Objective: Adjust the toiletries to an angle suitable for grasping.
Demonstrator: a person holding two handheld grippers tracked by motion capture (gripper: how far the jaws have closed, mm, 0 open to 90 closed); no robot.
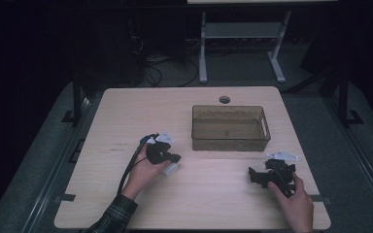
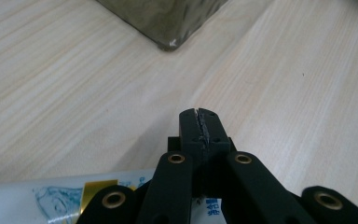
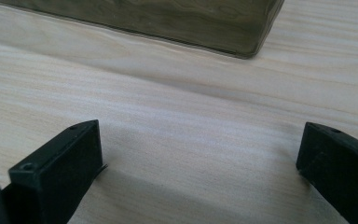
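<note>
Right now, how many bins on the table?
1. The clear bin sits at the table's far right-centre, beyond both grippers; nothing visible inside it. A white tube lies under the left gripper.

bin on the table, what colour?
Translucent smoky brown-grey bin, best seen in the high view; it looks empty.
</note>
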